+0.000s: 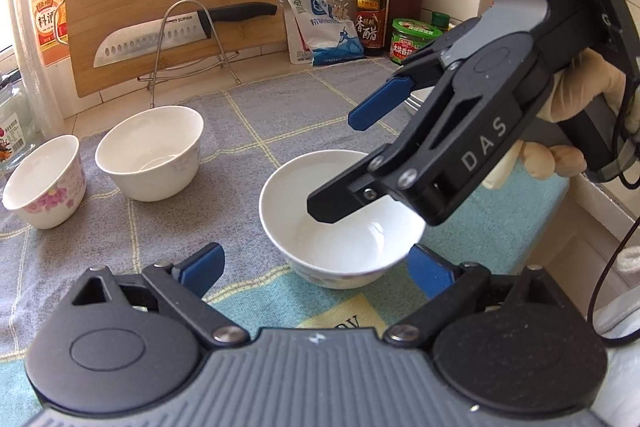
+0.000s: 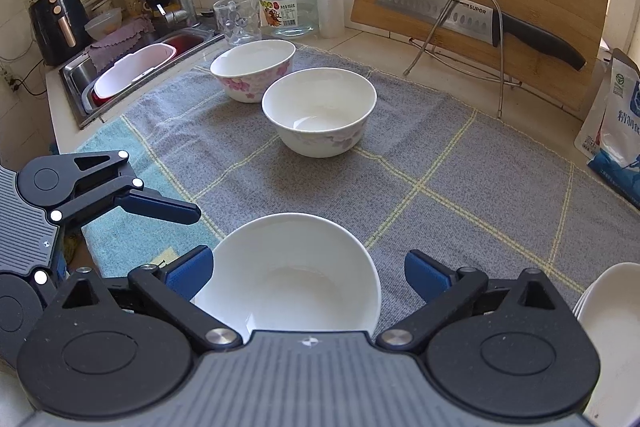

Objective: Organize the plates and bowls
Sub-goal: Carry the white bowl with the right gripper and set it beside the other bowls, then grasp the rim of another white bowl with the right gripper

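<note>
Near bowl [image 2: 288, 275]: upright on the grey cloth [image 2: 440, 155], at 6 o'clock in the right wrist view, empty, sitting between both tools' fingers but free of them.

Left gripper [image 1: 316, 267]: wide; its blue pads stand apart from the near bowl at 7 and 5 o'clock in its own view, neither pressing the wall. Holds nothing.

Right gripper [image 2: 308, 273]: wide; pads clear of the bowl's sides. In the left wrist view one black finger hangs over the bowl's hollow and the blue one stands above and behind the rim. Holds nothing.

Plain bowl [image 2: 320, 111]: centre of the right wrist view, toward 12 o'clock from the near bowl, well apart from it, alone on the cloth.

Flowered bowl [image 2: 252, 69]: at 11 o'clock, just beside the plain bowl, also alone.

Plates [image 2: 612, 315]: a white stack edge at 4 o'clock in the right wrist view; how many I cannot tell.

Done: judging from the layout, the near bowl looks set down and let go.

Left: the three bowls are not nested; likely the plain and flowered bowls are to be gathered into one stack, and the plates sorted.

Next: probably a reach toward 12 o'clock for the plain bowl.
</note>
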